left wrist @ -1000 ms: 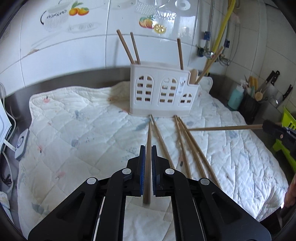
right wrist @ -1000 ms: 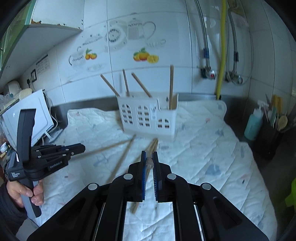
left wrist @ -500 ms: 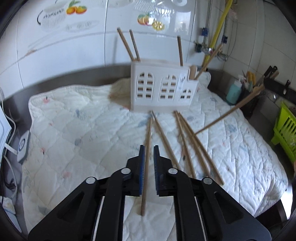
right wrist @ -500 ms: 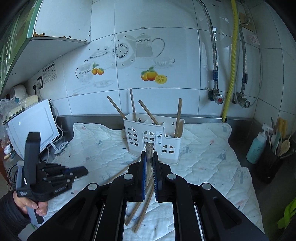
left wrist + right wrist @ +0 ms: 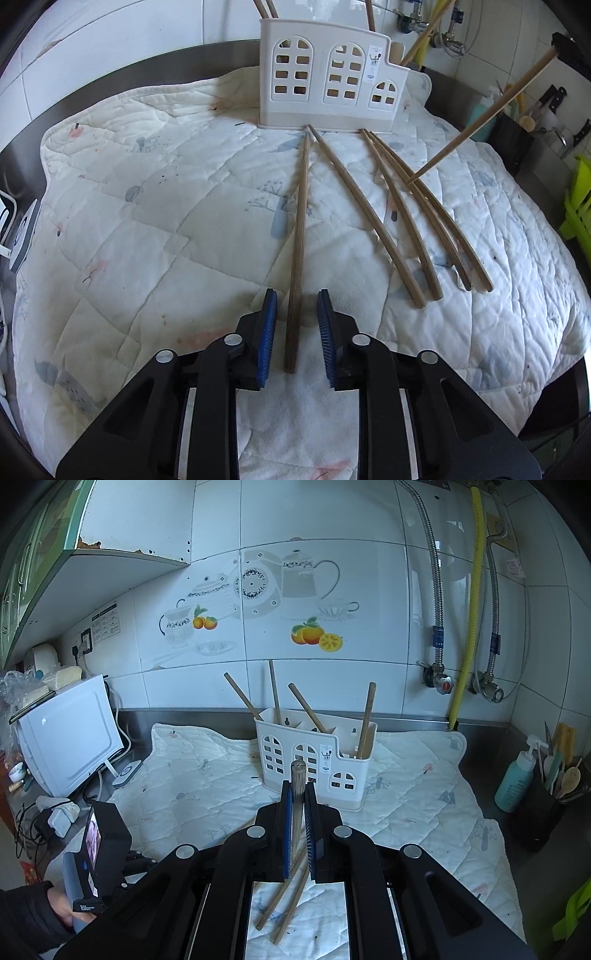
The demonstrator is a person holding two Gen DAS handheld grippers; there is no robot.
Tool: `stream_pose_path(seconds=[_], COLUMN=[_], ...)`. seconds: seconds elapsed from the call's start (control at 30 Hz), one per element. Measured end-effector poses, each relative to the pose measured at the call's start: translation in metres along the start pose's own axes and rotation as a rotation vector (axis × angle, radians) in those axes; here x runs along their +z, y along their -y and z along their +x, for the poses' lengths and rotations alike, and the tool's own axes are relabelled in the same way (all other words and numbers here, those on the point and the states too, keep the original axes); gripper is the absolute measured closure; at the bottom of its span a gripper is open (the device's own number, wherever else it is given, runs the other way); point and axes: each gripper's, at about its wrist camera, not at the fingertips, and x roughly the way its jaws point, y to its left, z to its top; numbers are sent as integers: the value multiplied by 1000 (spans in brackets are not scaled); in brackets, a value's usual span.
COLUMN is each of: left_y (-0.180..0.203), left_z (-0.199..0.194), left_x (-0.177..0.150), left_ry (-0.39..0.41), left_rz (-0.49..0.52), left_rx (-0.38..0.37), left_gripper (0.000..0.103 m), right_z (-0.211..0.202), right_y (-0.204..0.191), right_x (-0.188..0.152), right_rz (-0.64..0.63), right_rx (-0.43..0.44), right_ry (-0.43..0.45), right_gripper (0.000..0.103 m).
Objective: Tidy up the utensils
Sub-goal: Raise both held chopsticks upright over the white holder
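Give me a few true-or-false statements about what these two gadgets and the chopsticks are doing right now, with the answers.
1. The left hand-held gripper is clamped on a chopstick. False: its jaws stand open, with a chopstick lying on the quilt between them.
2. The right hand-held gripper grips a chopstick. True.
3. The white holder already has chopsticks standing in it. True.
4. The holder lies tipped on its side. False: it stands upright.
5. Five chopsticks lie on the quilt in front of the holder. True.
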Motion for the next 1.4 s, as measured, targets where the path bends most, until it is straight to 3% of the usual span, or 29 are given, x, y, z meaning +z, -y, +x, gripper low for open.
stream_pose_path(seconds=[0.07, 0.13, 0.57, 1.03, 1.4], left_y=[-3, -2, 4, 2, 19], left_z=[-1, -6, -70, -95, -130], left_x=[2, 6, 60, 122, 177], left_ry=[2, 20, 214, 312, 402], left_rz=[-6, 5, -7, 14, 66], left_rx=[-9, 6, -27, 6, -3], left_gripper=[97, 98, 98, 98, 98], right_z=[-1, -2, -13, -13, 13], right_y=[0, 0, 5, 20, 35], right_x=[0, 2, 34, 93, 141], right_rz=[1, -1, -23, -55, -76], right_rx=[0, 1, -3, -20, -65], right_ry=[3, 8, 62, 111, 106], right_gripper=[96, 96, 96, 96, 96])
